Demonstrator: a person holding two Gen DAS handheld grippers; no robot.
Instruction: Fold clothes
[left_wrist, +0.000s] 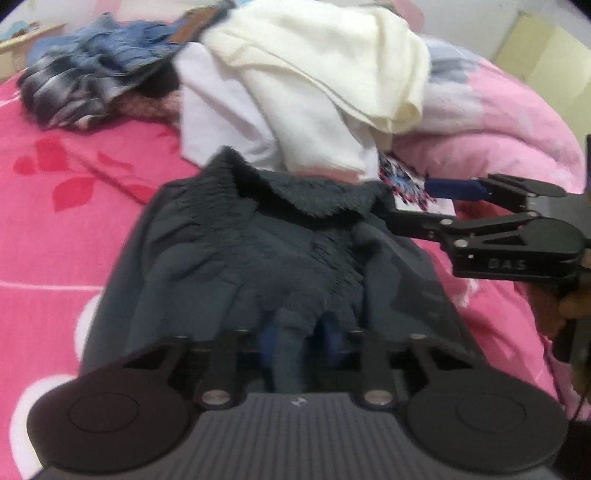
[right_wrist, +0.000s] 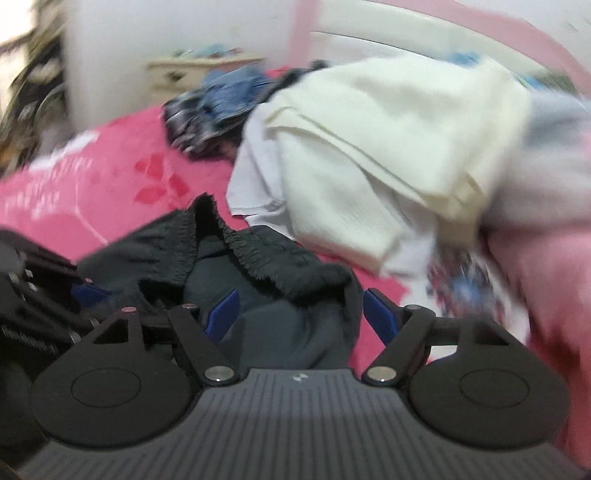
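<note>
A dark grey fleece-lined garment (left_wrist: 258, 251) lies on the pink bed, its furry collar (left_wrist: 306, 199) toward the far side. My left gripper (left_wrist: 295, 339) is shut on a bunched fold of it at its near edge. My right gripper (right_wrist: 301, 314) is open, its blue pads (right_wrist: 223, 310) either side of the garment's right edge (right_wrist: 280, 321); it shows from the side in the left wrist view (left_wrist: 436, 206). The left gripper appears at the left edge of the right wrist view (right_wrist: 85, 291).
A heap of clothes lies beyond: a cream knit (left_wrist: 332, 62) over a white garment (left_wrist: 229, 118), blue denim (left_wrist: 122, 44) and a plaid piece (left_wrist: 62, 92) at the left. A pink quilt (left_wrist: 509, 140) bulges at the right. A cream cabinet (right_wrist: 192, 74) stands by the wall.
</note>
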